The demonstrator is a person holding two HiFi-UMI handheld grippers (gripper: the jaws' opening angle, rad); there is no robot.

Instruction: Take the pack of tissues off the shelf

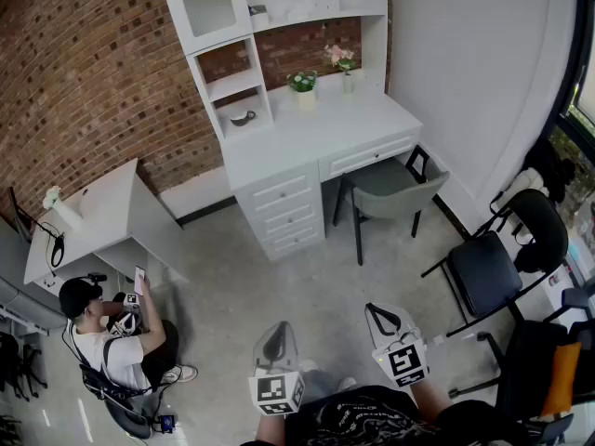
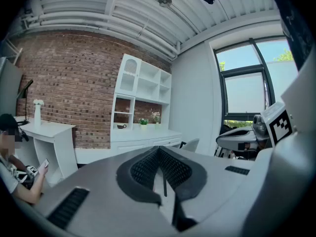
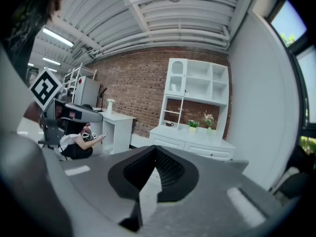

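Observation:
A white desk [image 1: 307, 137] with a tall white shelf unit [image 1: 232, 35] stands against the brick wall, a few steps ahead of me. On an upper shelf lies a small pale object [image 1: 258, 13] that may be the pack of tissues; it is too small to tell. My left gripper [image 1: 275, 339] and right gripper [image 1: 382, 317] hang low over the floor, far from the shelf. Both are shut with nothing between the jaws. The shelf unit [image 2: 143, 95] shows beyond the closed left gripper [image 2: 159, 150]. The right gripper [image 3: 154, 149] also points toward the shelf unit [image 3: 195, 95].
A grey chair [image 1: 395, 189] is tucked at the desk. Black chairs [image 1: 488, 268] stand at the right. A person [image 1: 107, 337] sits on the floor at the left beside a small white table [image 1: 84, 216]. A cup [image 1: 243, 117] and two flower pots [image 1: 303, 84] sit on the desk unit.

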